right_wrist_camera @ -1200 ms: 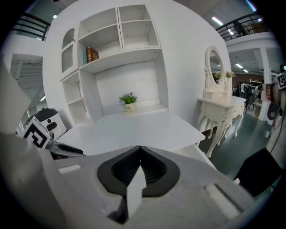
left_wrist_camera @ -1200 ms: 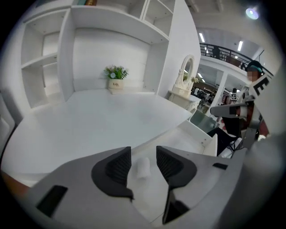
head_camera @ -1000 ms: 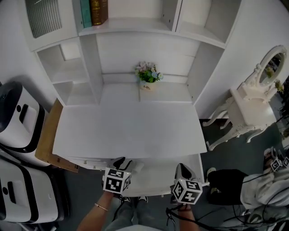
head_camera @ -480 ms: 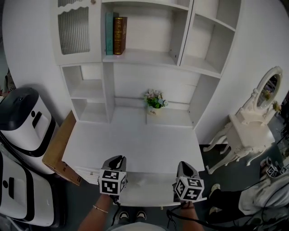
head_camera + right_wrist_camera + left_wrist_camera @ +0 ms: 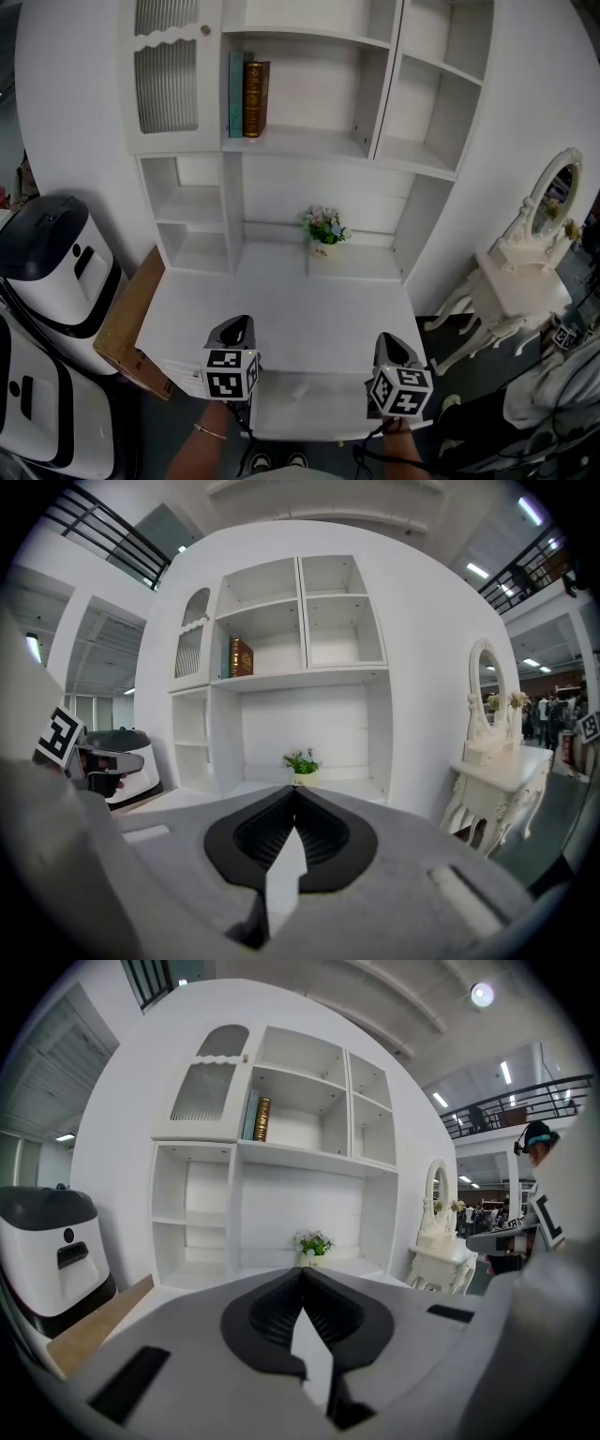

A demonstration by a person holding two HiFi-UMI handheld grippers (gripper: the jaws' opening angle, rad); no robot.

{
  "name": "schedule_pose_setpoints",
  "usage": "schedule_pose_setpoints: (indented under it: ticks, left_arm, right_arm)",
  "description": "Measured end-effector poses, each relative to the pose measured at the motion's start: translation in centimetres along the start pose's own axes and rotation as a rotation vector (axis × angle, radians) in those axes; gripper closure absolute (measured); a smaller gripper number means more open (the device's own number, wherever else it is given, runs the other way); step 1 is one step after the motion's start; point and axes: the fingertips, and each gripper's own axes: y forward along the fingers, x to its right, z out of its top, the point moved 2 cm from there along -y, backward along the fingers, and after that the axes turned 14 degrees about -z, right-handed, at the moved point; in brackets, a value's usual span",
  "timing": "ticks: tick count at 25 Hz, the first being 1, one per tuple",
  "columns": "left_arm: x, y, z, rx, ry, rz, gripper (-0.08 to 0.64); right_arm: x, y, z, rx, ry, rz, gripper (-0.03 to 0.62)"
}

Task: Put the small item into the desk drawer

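Facing white hutch desk [image 5: 281, 309] with flower pot [image 5: 323, 246], lifting away from open desk drawer [image 5: 309, 405]. Having just shut left gripper [image 5: 238, 324] on nothing; holding right gripper [image 5: 386, 340] closed, empty too. Not finding small item anywhere, probably lying inside; likely closing drawer next.

The white wooden counter [image 5: 281, 319] stands under a white hutch of open shelves. One small cream pot of pink and green flowers [image 5: 323, 236] sits on it, at the back middle, near the rear panel (its label is too small to read). On the upper white shelf [image 5: 309, 142], a teal book [image 5: 235, 94] and a brown book [image 5: 255, 97] stand upright, side by side.
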Motion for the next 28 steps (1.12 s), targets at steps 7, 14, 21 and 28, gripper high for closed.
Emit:
schedule_pose_setpoints:
  ticks: [7,14,21,28]
  left_arm:
    - [-0.3,0.0,0.0,0.008,0.0,-0.007,0.555]
    - [-0.2,0.0,-0.6,0.0,-0.011,-0.013,0.555]
    - [-0.5,-0.3,-0.9,-0.008,-0.013,-0.009,0.555]
    - [-0.8,-0.7,-1.3,-0.01,-0.014,-0.005,0.555]
  right_arm:
    - [-0.1,-0.4,-0.2,-0.001,0.01,-0.012,0.588]
    - [-0.1,-1.2,-0.1,-0.003,-0.011,-0.032,0.588]
    - [-0.5,-1.5,-0.5,-0.012,-0.008,-0.033,0.588]
    - [-0.7,-1.8,-0.8,-0.013,0.003,-0.032,0.588]
